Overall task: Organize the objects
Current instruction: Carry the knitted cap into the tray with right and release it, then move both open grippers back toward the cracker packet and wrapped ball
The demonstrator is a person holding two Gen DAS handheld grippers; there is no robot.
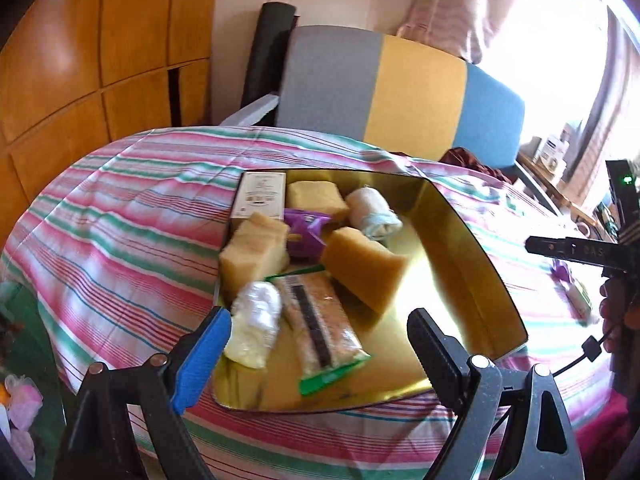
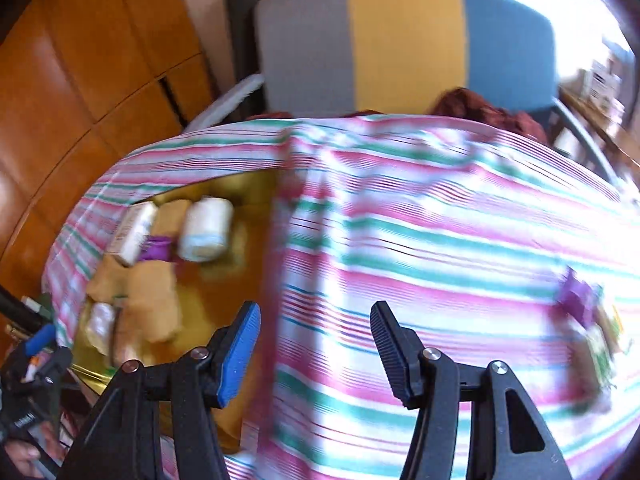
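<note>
Both tongs stand spread and empty over a table draped in a pink, green and white striped cloth (image 1: pixel 132 216): the left gripper (image 1: pixel 320 344) hovers with its jaws wide above the near edge of a shiny gold tray (image 1: pixel 452 240), while the right gripper (image 2: pixel 316 344) hangs over bare cloth just beside the tray, its jaws parted with nothing between them. On the tray lie three tan sponge blocks (image 1: pixel 362 268), a purple packet (image 1: pixel 306 234), a rolled white cloth (image 1: pixel 374 214), a clear bag of white material (image 1: pixel 254 326), a long packet with green ends (image 1: pixel 320 330) and a small cream box (image 1: pixel 260 194) whose print is too blurred to read. Another purple packet (image 2: pixel 578 300) lies with other small items, well apart on the cloth at right. Behind the table stands a chair (image 1: pixel 416 92) striped grey, yellow and blue. A hand grips the right tool's black frame, which shows white lettering too small to read.
</note>
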